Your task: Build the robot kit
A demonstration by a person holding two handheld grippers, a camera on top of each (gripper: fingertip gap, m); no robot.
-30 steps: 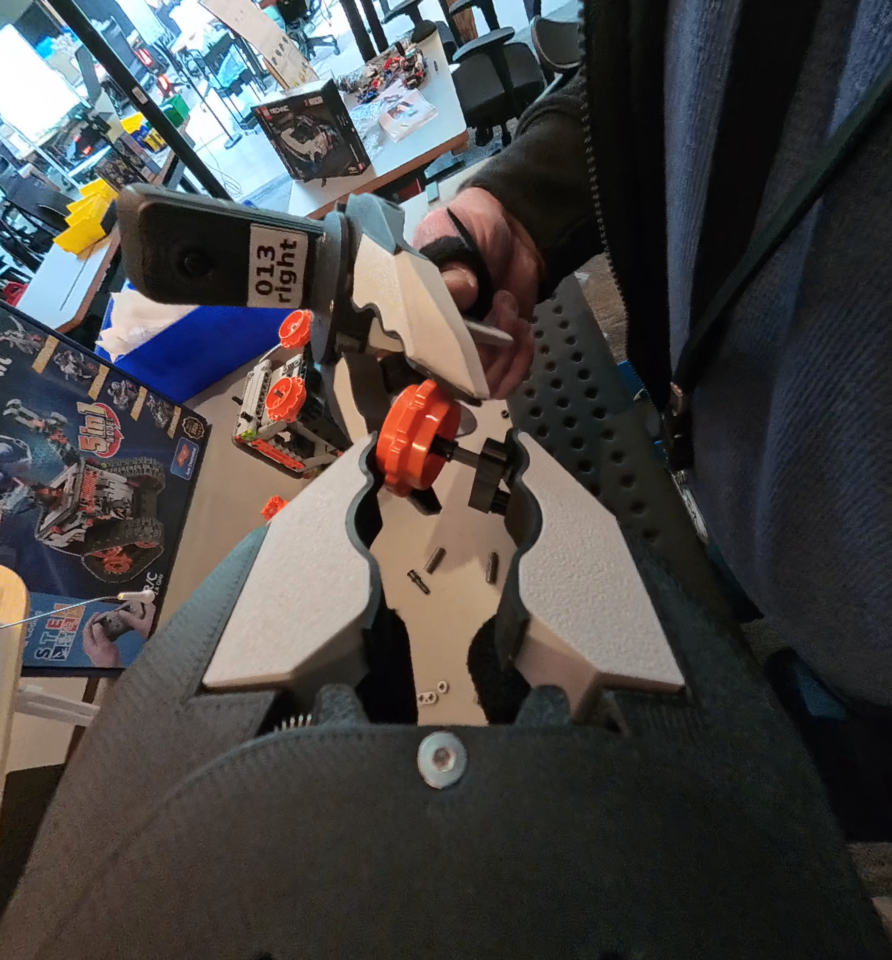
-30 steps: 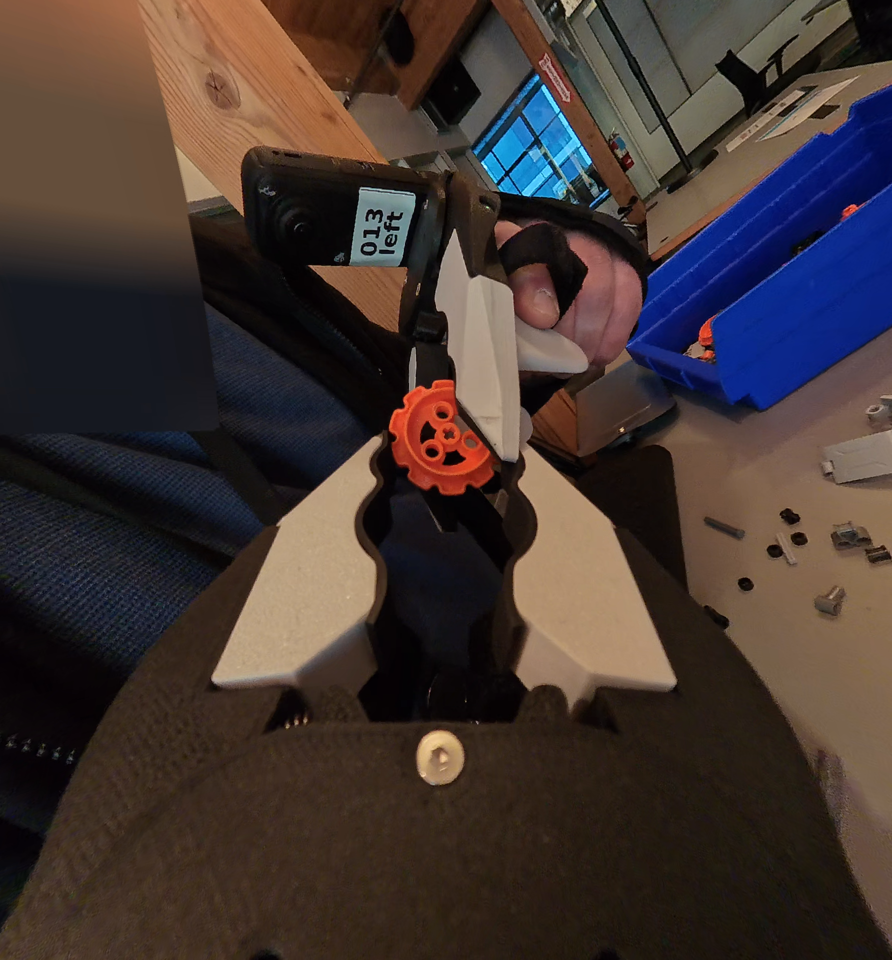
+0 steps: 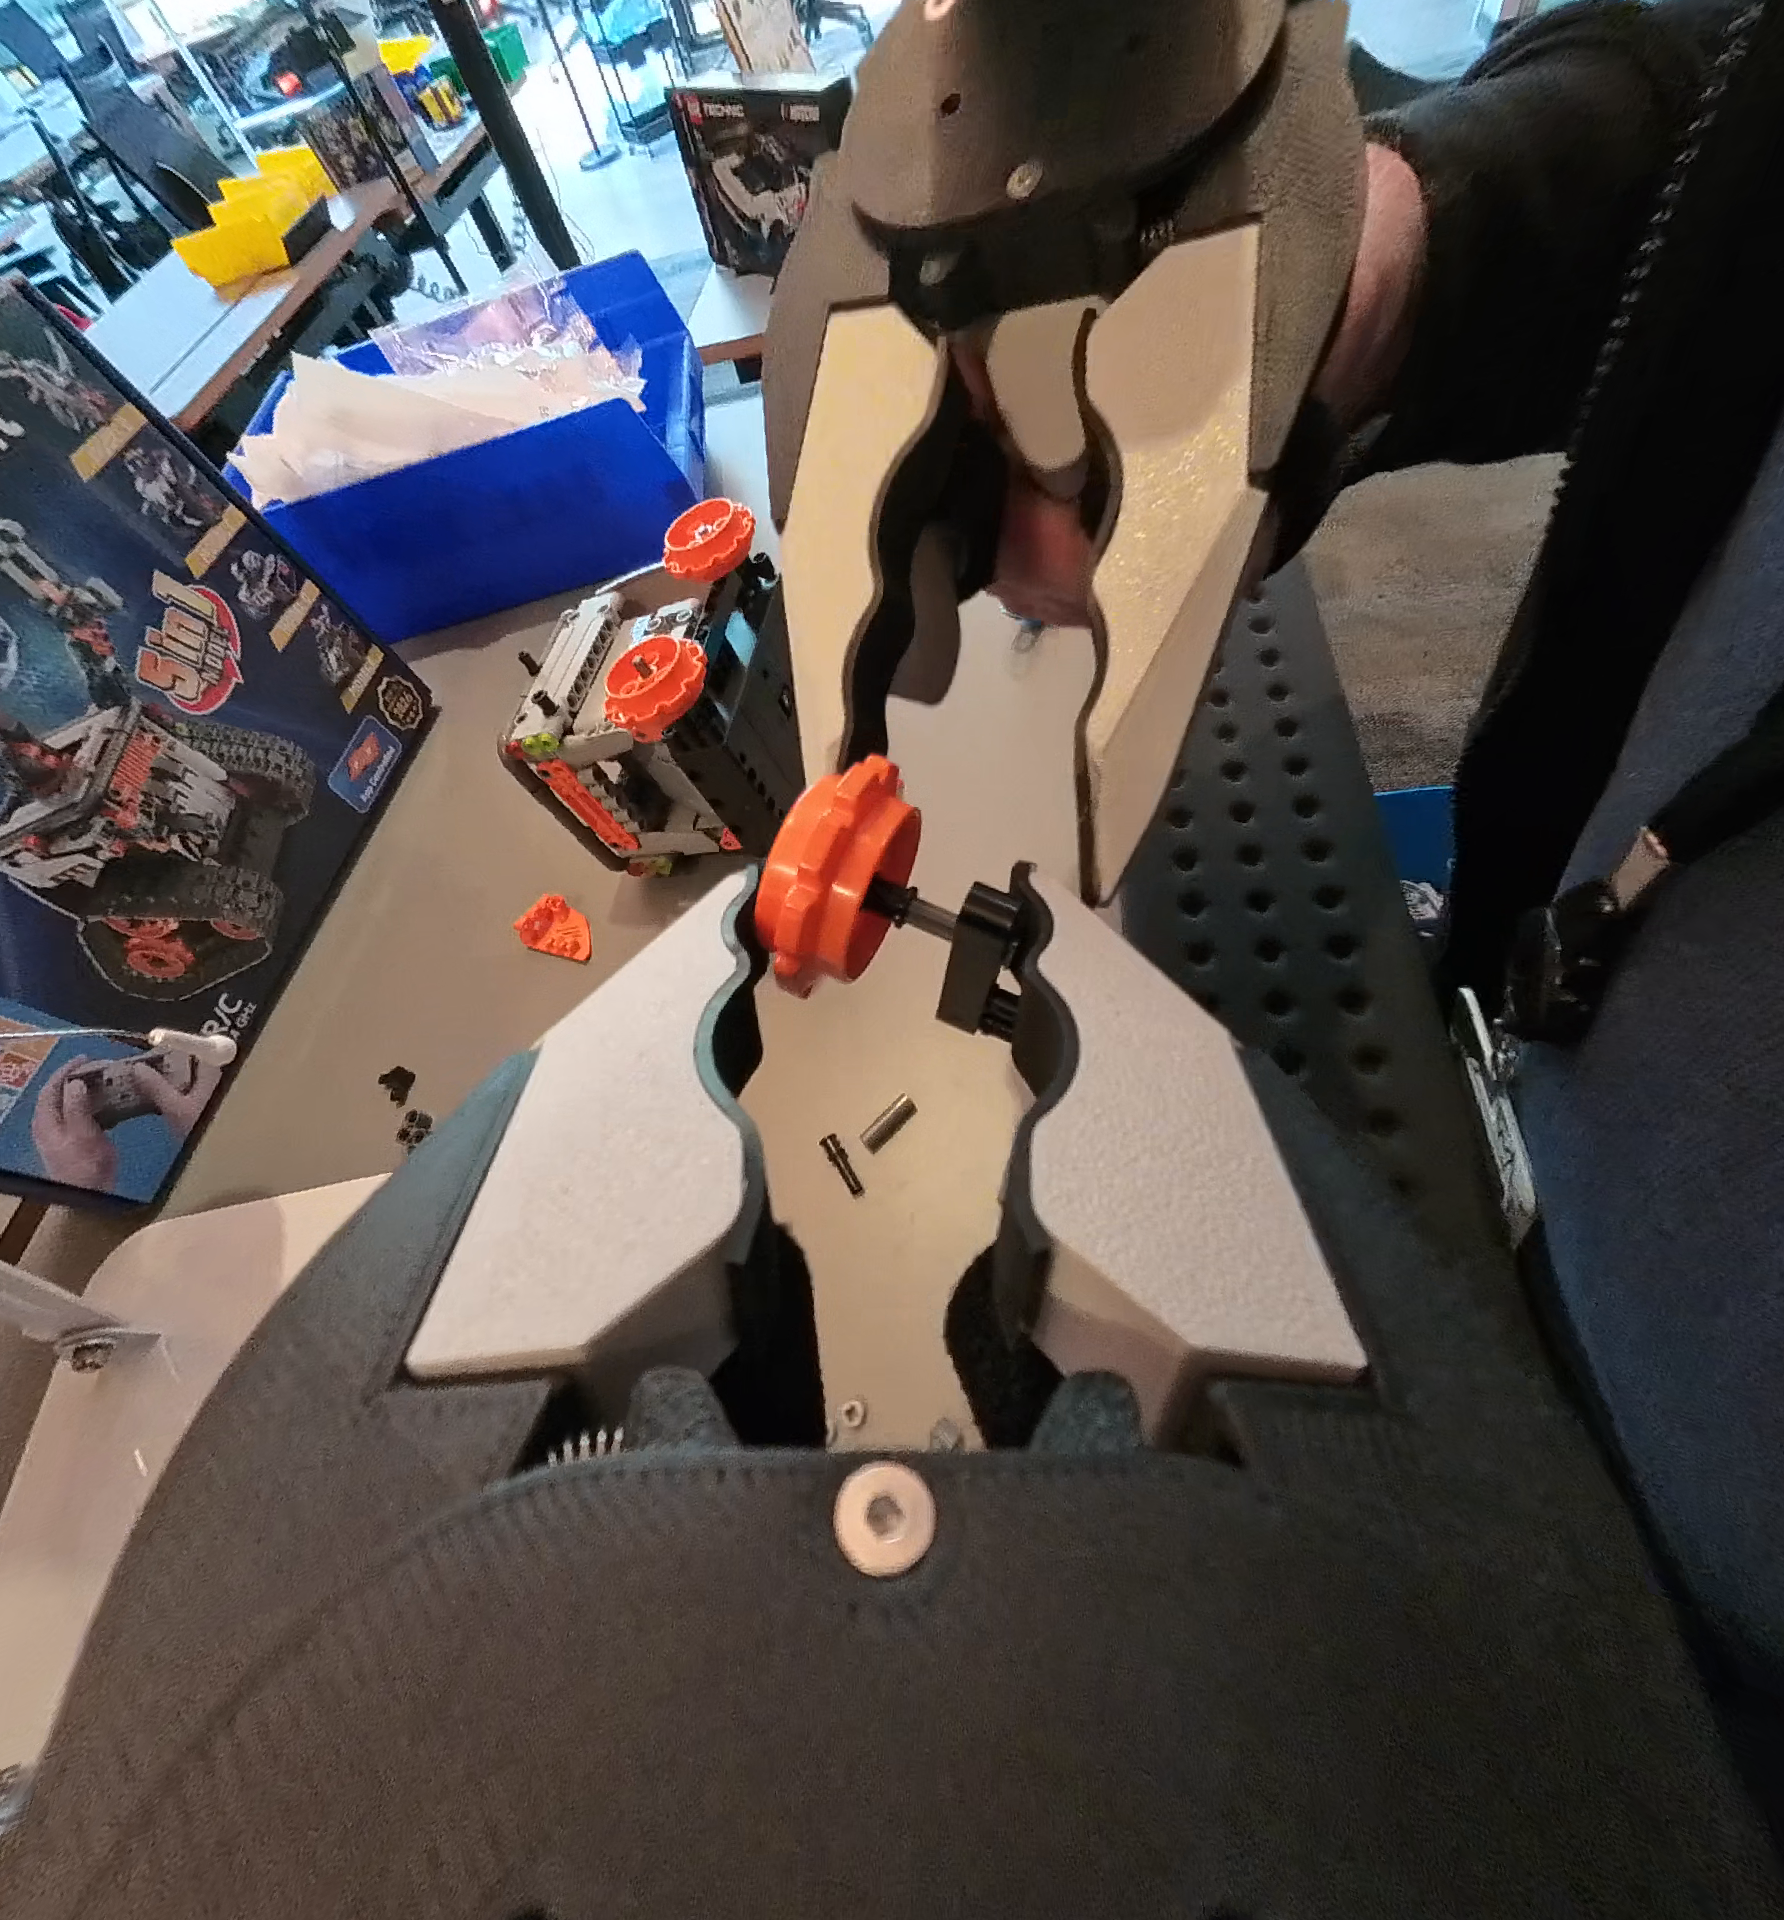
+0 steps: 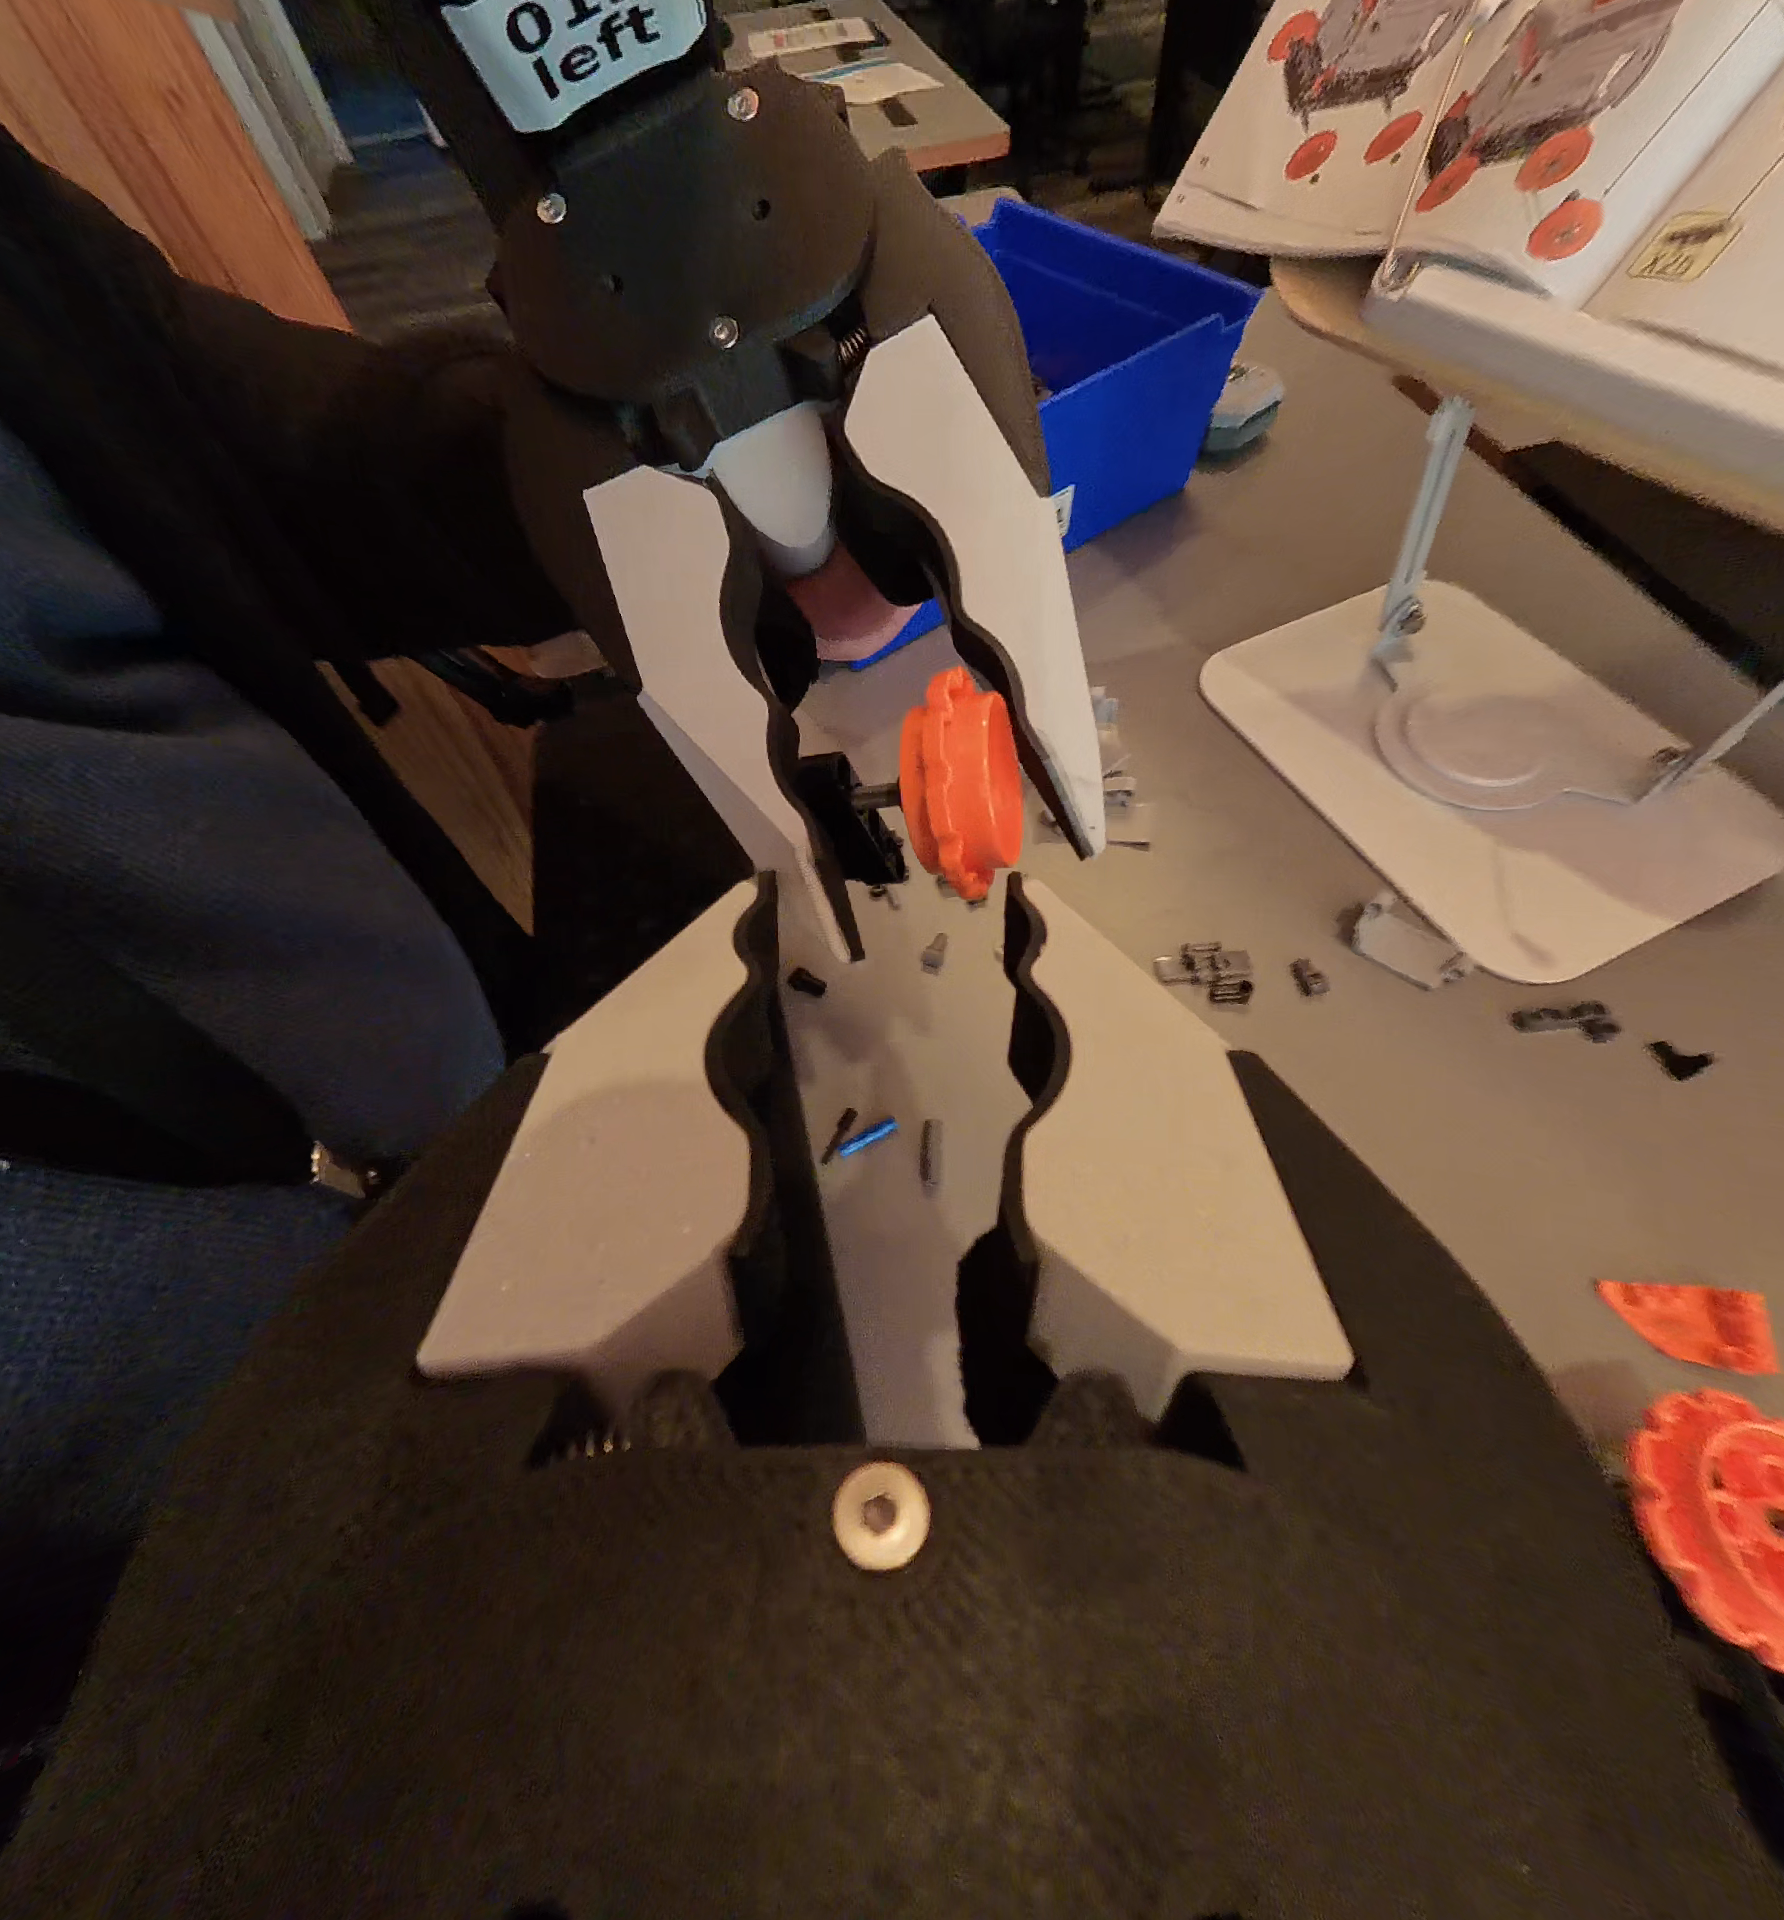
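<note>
— Two grippers meet mid-frame: our left gripper (image 3: 893,935) clamps an orange wheel (image 3: 838,868) and black connector (image 3: 983,951), axle running crosswise between its fingertips.

— And our right gripper (image 4: 883,914)?

— Spread and empty, fingertips just beside the wheel, above the grey table (image 4: 1387,1091).

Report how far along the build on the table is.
Done: two orange wheels sit on the grey model. In hand: the left gripper clamps a third orange wheel with its axle and black connector; the right gripper is open and empty beside it. Left: that wheel is not on the model, and pins lie loose on the table.
</note>
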